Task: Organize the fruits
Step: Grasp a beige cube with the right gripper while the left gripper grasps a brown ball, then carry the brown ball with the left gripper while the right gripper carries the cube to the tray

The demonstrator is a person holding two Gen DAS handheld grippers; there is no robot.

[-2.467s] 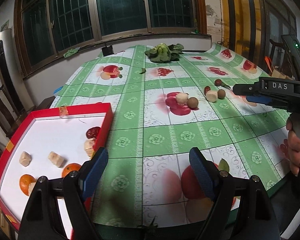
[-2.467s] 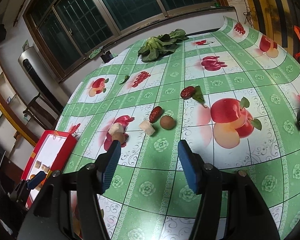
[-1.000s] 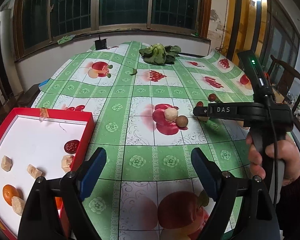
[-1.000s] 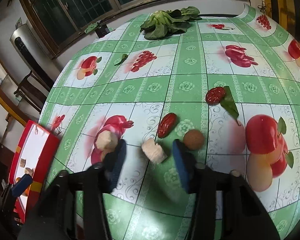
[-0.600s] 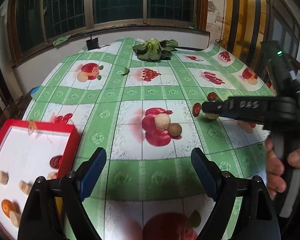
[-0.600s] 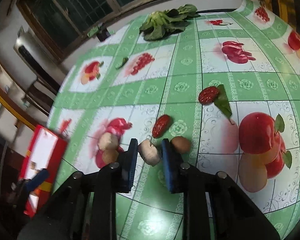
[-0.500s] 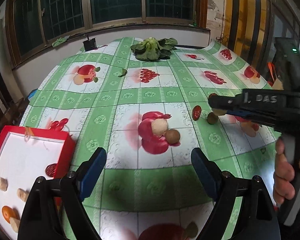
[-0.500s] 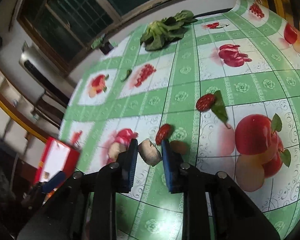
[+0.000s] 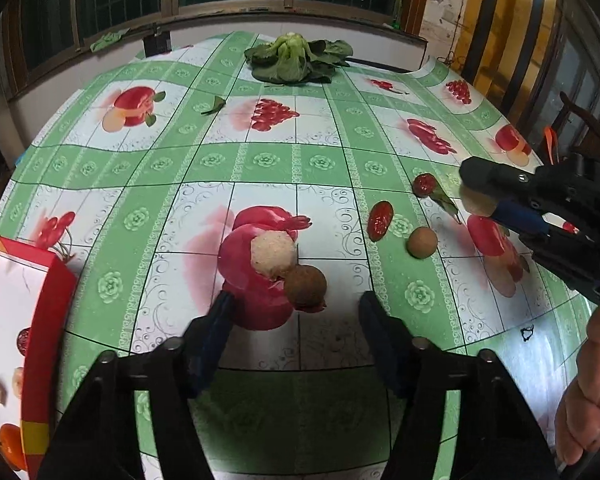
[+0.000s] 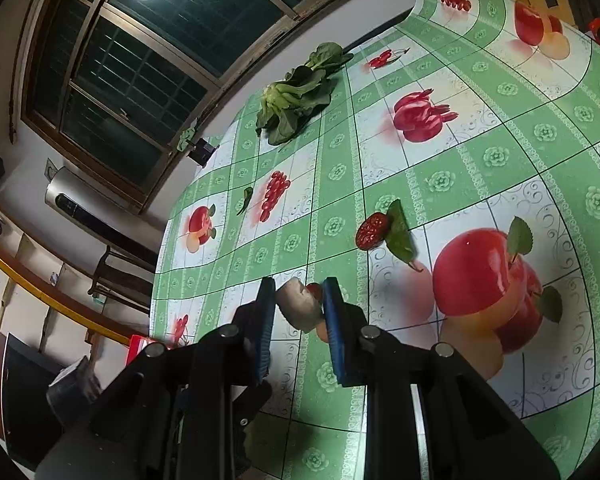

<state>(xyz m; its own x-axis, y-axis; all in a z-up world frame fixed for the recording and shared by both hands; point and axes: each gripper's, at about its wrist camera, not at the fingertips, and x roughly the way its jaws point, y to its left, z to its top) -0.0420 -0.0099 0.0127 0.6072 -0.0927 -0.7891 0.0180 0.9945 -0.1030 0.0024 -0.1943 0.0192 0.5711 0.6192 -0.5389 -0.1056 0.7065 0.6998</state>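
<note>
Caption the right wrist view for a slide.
Right gripper holds a pale fruit chunk above the green fruit-print tablecloth.

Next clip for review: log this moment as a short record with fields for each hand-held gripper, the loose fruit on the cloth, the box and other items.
right hand-held gripper: shut on pale chunk, lifted off the cloth
left hand-held gripper: jaws closing, nothing between them, just short of pale ball and brown ball, which touch
loose on cloth: two red dates, another brown ball
red box: at left, holds fruit pieces
other: greens at far edge
</note>
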